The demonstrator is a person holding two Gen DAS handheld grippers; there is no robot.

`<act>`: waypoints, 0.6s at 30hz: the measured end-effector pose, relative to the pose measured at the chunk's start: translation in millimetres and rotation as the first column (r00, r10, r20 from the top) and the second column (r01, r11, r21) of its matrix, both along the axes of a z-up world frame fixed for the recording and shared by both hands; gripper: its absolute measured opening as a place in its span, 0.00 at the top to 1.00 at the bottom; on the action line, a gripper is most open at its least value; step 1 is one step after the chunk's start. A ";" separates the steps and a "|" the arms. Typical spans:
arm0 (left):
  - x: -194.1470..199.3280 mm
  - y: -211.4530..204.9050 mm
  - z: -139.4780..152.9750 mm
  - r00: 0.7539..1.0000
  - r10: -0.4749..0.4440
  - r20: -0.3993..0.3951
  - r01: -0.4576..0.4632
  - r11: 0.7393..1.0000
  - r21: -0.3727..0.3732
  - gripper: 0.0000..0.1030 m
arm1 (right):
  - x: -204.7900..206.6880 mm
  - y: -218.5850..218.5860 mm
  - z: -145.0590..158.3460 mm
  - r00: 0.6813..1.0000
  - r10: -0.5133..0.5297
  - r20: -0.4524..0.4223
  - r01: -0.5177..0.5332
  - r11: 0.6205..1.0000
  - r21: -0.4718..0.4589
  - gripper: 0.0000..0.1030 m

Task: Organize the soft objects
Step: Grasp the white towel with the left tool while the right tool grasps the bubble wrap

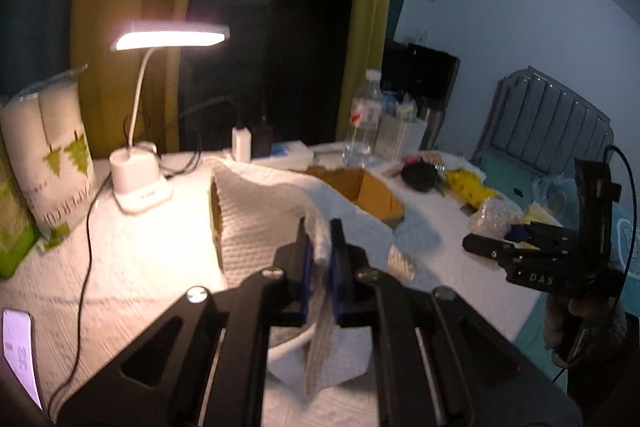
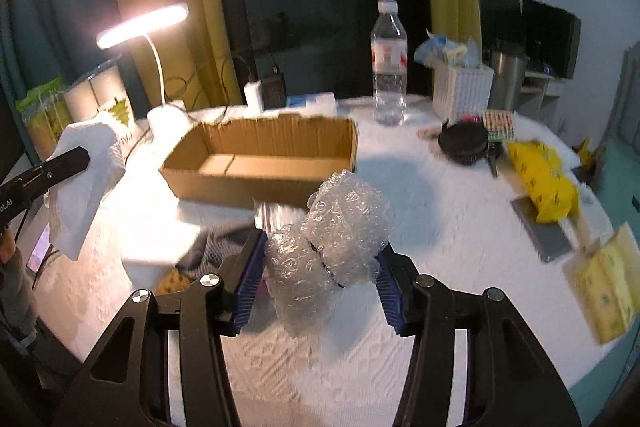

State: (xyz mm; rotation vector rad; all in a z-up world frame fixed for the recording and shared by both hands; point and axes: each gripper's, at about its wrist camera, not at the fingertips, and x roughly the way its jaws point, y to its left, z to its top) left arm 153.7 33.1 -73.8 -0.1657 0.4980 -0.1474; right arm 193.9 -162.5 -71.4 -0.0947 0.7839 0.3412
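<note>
My left gripper (image 1: 320, 247) is shut on a white paper towel (image 1: 264, 203) and holds it up above the table; the towel hangs in front of the cardboard box (image 1: 368, 191). It also shows at the left of the right wrist view (image 2: 86, 183), pinched by the left gripper (image 2: 68, 163). My right gripper (image 2: 320, 259) is shut on a wad of clear bubble wrap (image 2: 336, 239), held above the table in front of the open, empty cardboard box (image 2: 260, 163). The right gripper also shows in the left wrist view (image 1: 516, 251).
A lit white desk lamp (image 2: 160, 75) stands left of the box. A water bottle (image 2: 388, 67), white basket (image 2: 460, 91), black round case (image 2: 464, 143), yellow packet (image 2: 544, 179) and tissue pack (image 2: 608, 279) lie on the white table (image 2: 440, 227). A phone (image 1: 18, 347) lies at the left edge.
</note>
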 end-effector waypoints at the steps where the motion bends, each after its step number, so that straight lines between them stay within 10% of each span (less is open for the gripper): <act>1: 1.7 1.6 2.7 1.000 0.000 0.007 0.000 1.000 0.000 0.93 | 1.6 1.9 3.4 1.000 0.004 0.010 -0.004 1.000 0.001 0.47; 18: 64.4 23.6 26.1 0.998 0.021 0.055 -0.020 1.000 -0.012 0.93 | 64.8 18.9 25.6 0.991 0.074 0.113 -0.078 0.996 0.032 0.47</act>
